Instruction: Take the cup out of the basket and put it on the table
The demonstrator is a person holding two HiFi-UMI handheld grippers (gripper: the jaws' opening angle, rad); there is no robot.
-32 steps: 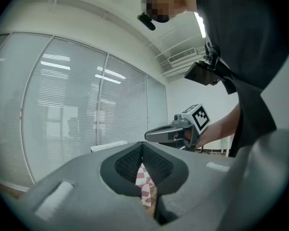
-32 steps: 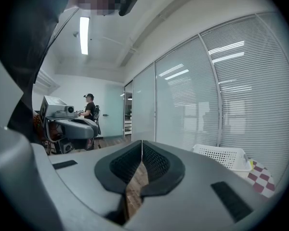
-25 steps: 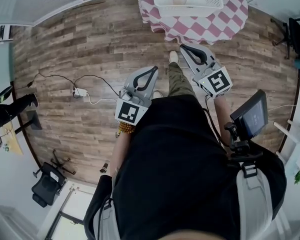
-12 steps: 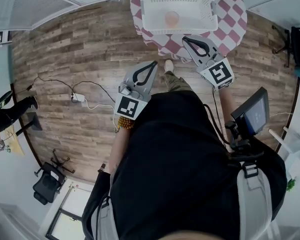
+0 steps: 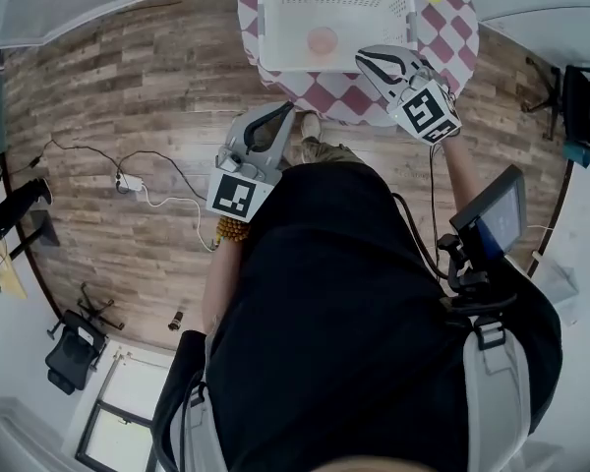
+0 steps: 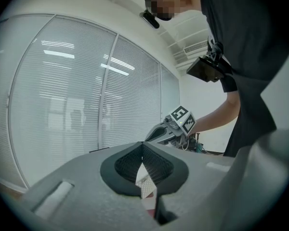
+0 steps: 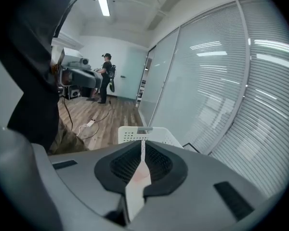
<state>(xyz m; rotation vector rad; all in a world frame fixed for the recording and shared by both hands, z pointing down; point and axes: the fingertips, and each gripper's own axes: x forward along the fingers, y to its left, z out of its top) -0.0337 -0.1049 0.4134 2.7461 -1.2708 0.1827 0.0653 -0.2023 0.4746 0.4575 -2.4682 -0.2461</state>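
A pink cup (image 5: pixel 323 39) lies on the bottom of a white perforated basket (image 5: pixel 275 28). The basket stands on a round table with a red-and-white checked cloth (image 5: pixel 447 28). My right gripper (image 5: pixel 363 56) is shut and empty, its tips at the basket's near right rim, over the cloth. In the right gripper view the shut jaws (image 7: pixel 143 141) point at the basket (image 7: pixel 130 134). My left gripper (image 5: pixel 286 107) is shut with nothing in it and hangs over the floor just short of the table edge. The left gripper view shows its shut jaws (image 6: pixel 142 144) and the right gripper (image 6: pixel 177 125) beyond.
Wood-plank floor (image 5: pixel 128 96) surrounds the table. A white power strip with cables (image 5: pixel 130 182) lies on the floor to the left. Office chairs stand at the lower left (image 5: pixel 64 347) and far right (image 5: pixel 580 106). Glass walls with blinds (image 7: pixel 221 90) stand behind the table. A person (image 7: pixel 106 76) is far off.
The person has stepped toward the table, so the basket and table sit nearer and lower in the head view. Both grippers advanced; the right one went from over the floor to the basket's near rim.
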